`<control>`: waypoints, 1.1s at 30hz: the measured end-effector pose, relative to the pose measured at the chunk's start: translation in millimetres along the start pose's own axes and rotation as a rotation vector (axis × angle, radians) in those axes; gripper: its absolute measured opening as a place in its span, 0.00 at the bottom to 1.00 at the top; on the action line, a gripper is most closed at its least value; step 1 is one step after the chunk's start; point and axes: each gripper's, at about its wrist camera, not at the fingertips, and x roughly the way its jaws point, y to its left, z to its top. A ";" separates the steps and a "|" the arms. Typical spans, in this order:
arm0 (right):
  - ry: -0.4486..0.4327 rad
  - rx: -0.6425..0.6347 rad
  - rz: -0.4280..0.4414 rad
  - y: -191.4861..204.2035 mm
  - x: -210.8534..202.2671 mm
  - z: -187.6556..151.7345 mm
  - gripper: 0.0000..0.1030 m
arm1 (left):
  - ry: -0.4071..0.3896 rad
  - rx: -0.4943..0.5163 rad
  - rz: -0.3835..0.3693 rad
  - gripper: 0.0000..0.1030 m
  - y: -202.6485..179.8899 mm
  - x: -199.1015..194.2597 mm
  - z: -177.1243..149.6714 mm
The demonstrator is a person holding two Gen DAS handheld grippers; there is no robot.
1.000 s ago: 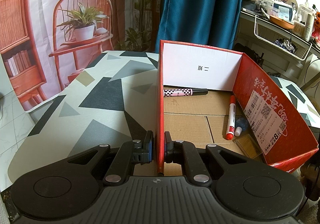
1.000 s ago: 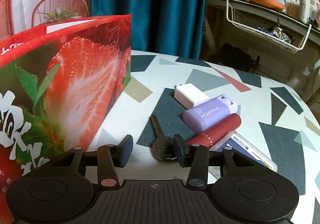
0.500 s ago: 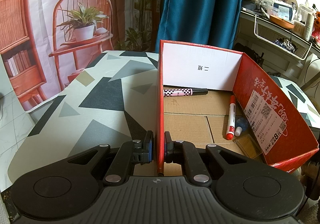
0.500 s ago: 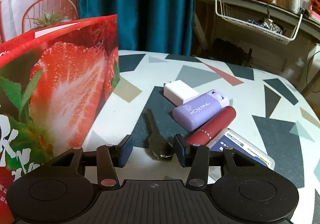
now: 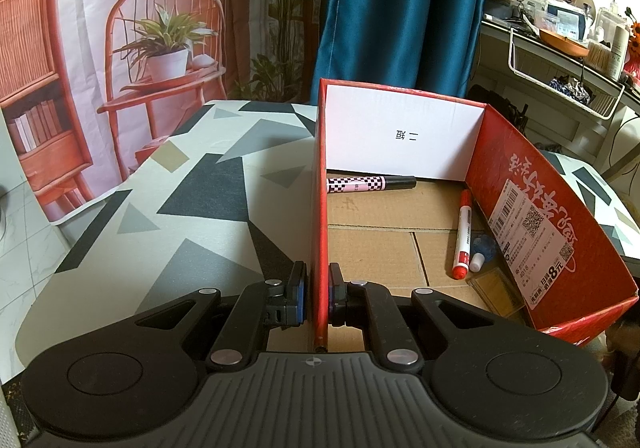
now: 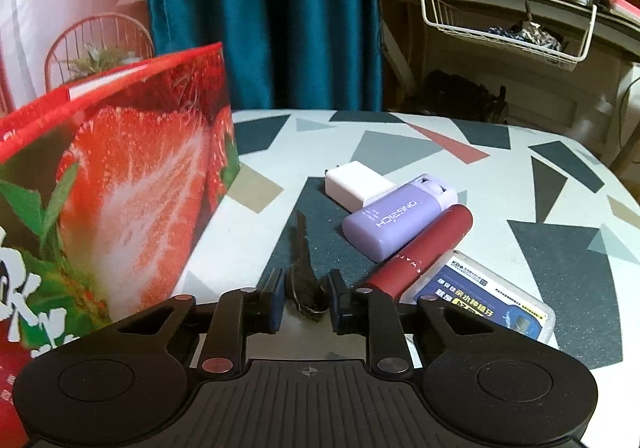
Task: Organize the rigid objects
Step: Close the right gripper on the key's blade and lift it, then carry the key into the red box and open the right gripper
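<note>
Now both grippers grip.
Left gripper [image 5: 318,298] clamps the red box [image 5: 320,207] wall; right gripper [image 6: 306,298], jaws just closing, pinches the key [image 6: 304,272].

Hidden, cut off and blurred parts

In the box [image 5: 520,183], a small blue thing [image 5: 484,246] beside the red marker [image 5: 463,234] is too small to name, and the yellowish case [image 5: 498,290] is partly hidden by the near wall. The key [image 6: 305,268] is motion-blurred, its head half behind the right gripper [image 6: 306,300]. The card pack [image 6: 486,298] lies partly under the red tube [image 6: 420,252].
</note>
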 end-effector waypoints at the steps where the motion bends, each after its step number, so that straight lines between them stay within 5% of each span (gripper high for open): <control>1: -0.005 0.000 0.011 0.3 -1.2 -0.5 0.10 | 0.000 0.000 0.000 0.11 0.0 0.0 0.2; 14: -0.003 0.119 0.072 -16.1 -7.8 6.7 0.08 | -0.003 -0.007 -0.003 0.11 0.0 1.1 -0.9; 23: -0.083 0.203 0.200 -19.6 -28.2 63.6 0.08 | -0.002 -0.006 -0.004 0.11 -0.7 1.9 -1.0; 33: -0.114 -0.044 0.404 38.9 -36.8 137.4 0.08 | -0.004 -0.008 -0.004 0.11 -1.7 1.8 -1.5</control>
